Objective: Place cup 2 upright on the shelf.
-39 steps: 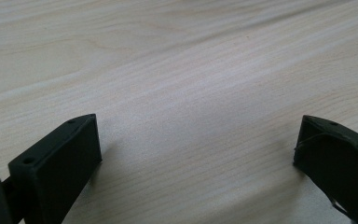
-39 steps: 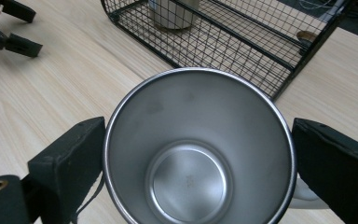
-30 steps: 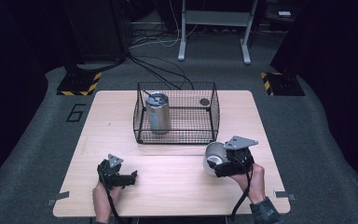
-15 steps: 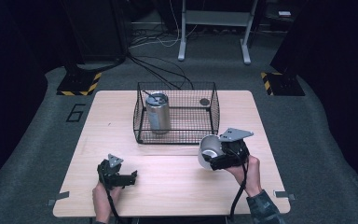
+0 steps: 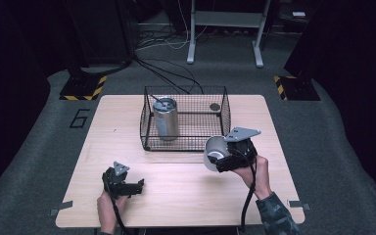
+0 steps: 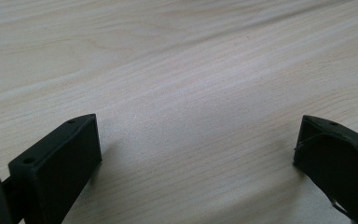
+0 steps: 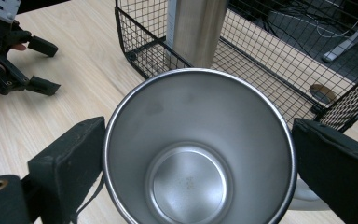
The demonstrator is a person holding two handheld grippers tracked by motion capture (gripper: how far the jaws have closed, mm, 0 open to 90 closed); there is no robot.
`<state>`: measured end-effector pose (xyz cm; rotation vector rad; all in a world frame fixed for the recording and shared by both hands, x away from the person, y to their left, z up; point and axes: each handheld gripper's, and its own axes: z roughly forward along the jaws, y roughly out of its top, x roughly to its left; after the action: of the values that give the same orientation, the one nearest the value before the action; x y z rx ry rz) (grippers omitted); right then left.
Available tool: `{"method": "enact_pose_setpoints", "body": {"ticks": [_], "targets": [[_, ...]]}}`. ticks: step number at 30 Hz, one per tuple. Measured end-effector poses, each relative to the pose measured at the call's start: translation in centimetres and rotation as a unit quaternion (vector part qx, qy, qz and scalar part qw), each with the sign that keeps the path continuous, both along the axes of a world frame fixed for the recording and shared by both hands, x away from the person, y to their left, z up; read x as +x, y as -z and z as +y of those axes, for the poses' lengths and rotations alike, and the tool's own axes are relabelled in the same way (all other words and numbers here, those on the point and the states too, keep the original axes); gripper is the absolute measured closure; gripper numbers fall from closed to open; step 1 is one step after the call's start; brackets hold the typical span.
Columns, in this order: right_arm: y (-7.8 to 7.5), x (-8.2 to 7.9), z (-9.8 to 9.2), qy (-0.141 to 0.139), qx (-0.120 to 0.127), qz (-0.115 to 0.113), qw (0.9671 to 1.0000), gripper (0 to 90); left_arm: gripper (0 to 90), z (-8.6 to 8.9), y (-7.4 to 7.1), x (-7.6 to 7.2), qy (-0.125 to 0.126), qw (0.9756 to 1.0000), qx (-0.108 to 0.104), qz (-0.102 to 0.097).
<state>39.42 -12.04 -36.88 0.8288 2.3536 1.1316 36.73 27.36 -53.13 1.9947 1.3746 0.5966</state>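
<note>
Carried forward and up since a second ago: right gripper with its steel cup, now just short of the near wall of the wire basket rather than back over the table's right edge. Held off the table, cup tipped on its side, open mouth turned toward the left and the person. Jaws clamped on the cup's rim from both sides in the right gripper view, one pad at each edge of the cup (shiny floor of the cup plainly visible between them). Beyond the rim, basket close ahead, with a tall steel tumbler standing upright in its left end and a small dark disc lying on its floor toward the right. Same tumbler and disc seen from above, well apart inside the basket.

Unmoved near the front left of the table: left gripper, resting low, jaws spread wide with bare wood between them (nothing held).
</note>
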Motion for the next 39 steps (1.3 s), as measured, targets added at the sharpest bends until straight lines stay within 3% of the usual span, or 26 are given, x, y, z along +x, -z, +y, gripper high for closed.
{"method": "enact_pose_setpoints", "body": {"ticks": [24,39], "targets": [[-2.0,1.8,1.2,-0.01,0.002,-0.008,0.9999,5.0,0.3,0.0,0.0,0.0,0.0,1.0,0.0,0.0],[-3.3,4.1,1.9,-0.009,0.002,-0.01,0.9999,5.1,0.2,0.0,0.0,0.0,0.0,1.0,0.0,0.0]]}}
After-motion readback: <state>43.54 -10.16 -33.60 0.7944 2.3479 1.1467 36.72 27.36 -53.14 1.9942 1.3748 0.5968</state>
